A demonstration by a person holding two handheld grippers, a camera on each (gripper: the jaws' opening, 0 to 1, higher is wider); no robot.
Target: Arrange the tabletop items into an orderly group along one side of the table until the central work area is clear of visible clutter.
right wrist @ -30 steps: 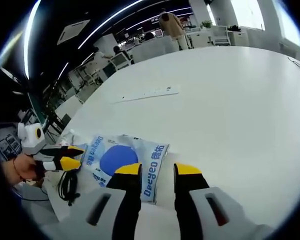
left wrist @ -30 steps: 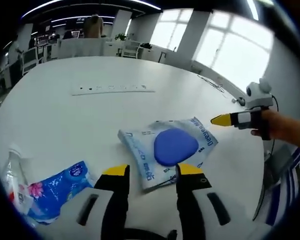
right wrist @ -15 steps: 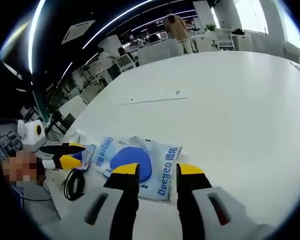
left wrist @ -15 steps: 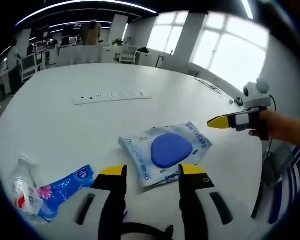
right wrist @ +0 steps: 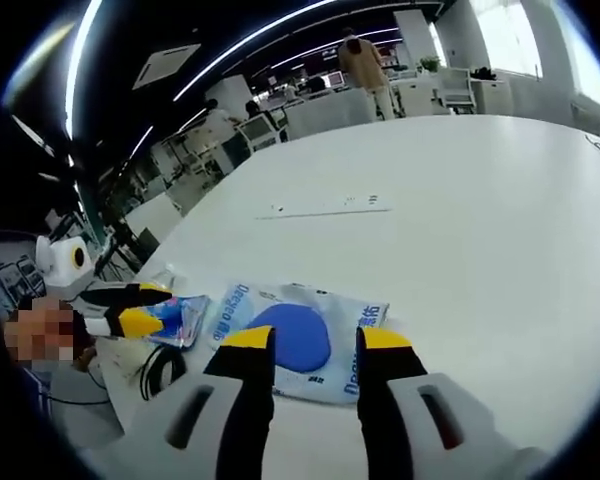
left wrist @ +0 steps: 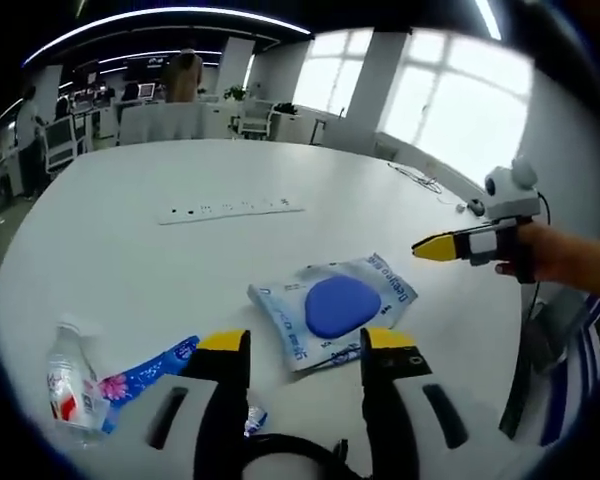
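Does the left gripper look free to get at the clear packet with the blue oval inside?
Probably yes. The left gripper is open with the clear packet with the blue oval lying flat just beyond its fingers; nothing lies between them.

table (left wrist: 130, 250): white, rounded edge | strip (left wrist: 231, 209): white socket strip, flat, far of centre | pouch (left wrist: 335, 308): clear printed pouch with blue oval, flat near the edge | packet (left wrist: 145, 378): blue, flat, beside pouch | bottle (left wrist: 68, 383): clear, lying touching the packet | cable (right wrist: 158, 368): black, near table edge
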